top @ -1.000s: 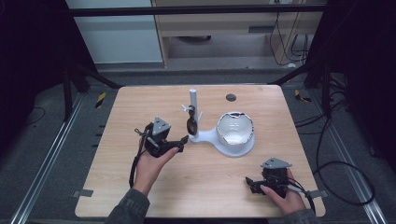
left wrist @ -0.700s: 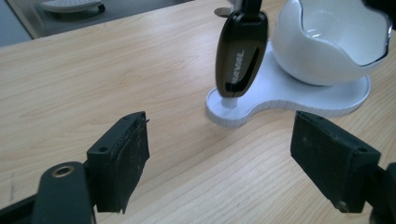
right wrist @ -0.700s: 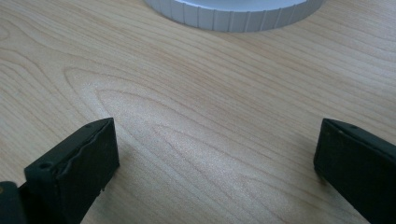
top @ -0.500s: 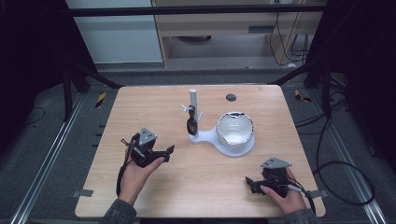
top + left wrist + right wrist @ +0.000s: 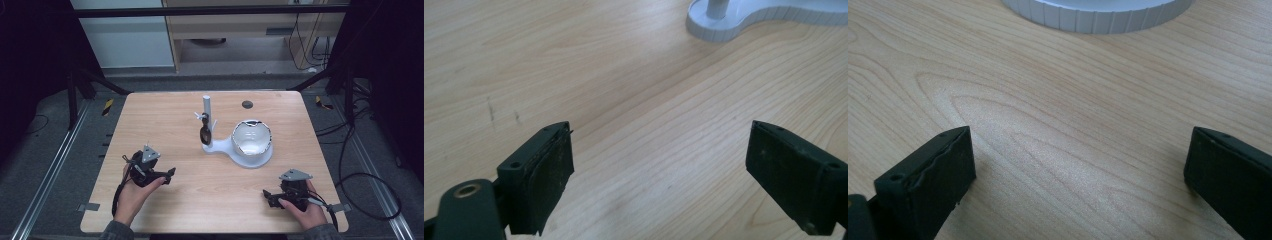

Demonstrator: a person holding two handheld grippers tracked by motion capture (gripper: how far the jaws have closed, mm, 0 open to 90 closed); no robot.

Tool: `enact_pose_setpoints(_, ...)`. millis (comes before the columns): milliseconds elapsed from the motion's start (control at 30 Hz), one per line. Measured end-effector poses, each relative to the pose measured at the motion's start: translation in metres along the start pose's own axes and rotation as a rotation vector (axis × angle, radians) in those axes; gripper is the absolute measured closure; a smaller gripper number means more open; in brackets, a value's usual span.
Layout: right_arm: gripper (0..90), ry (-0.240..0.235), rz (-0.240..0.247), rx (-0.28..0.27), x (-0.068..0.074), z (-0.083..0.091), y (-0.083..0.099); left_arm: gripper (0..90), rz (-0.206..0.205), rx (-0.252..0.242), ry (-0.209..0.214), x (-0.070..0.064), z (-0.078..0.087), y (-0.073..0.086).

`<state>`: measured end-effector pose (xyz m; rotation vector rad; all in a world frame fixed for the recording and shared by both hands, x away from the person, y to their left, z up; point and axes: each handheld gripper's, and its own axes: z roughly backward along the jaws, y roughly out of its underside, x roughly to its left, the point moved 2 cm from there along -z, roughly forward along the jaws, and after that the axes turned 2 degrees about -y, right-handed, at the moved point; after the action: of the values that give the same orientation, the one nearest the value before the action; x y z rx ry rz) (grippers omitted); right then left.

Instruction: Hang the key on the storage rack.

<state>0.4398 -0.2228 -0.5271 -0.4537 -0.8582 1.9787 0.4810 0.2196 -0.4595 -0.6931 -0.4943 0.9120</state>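
While both hands rest low on the wooden table, the white stand sits in the middle of the high view. It has a thin post with a small dark thing hanging on it, and a round bowl part on its right side.

The left gripper is at the lower left of that view, well apart from the stand. Its jaws are wide apart with nothing between them, just bare wood.

The right gripper is at the lower right, below the bowl part. Its jaws are wide apart too and hold nothing. The stand's white edge shows at the top of both gripper views.
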Motion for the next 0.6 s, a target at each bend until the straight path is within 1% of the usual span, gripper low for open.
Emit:
enact_pose_setpoints(100,0.4,0.001,0.000,0.001,0.000,0.000,0.000,10.0,0.010,0.029,-0.007,0.005,0.001,0.008)
enact_pose_setpoints(167,0.4,-0.001,0.003,0.001,0.000,0.001,0.001,9.3,0.006,0.058,-0.002,0.008,0.001,0.014)
enact_pose_setpoints(233,0.4,-0.003,0.004,0.001,0.000,0.001,0.001,8.7,0.007,0.078,-0.002,0.012,-0.001,0.019)
enact_pose_setpoints(333,0.4,-0.005,0.005,0.001,0.000,0.001,0.001,8.4,0.026,0.085,0.001,0.017,-0.002,0.024)
enact_pose_setpoints(433,0.4,-0.006,0.005,0.001,0.000,0.001,0.001,8.0,0.036,0.092,0.004,0.019,-0.004,0.029)
enact_pose_setpoints(533,0.4,-0.007,0.001,0.001,0.000,0.001,0.002,7.1,0.043,0.102,0.001,0.024,-0.004,0.035)
enact_pose_setpoints(600,0.4,-0.006,0.005,0.000,0.000,0.002,0.002,6.9,0.055,0.106,-0.009,0.029,-0.003,0.039)
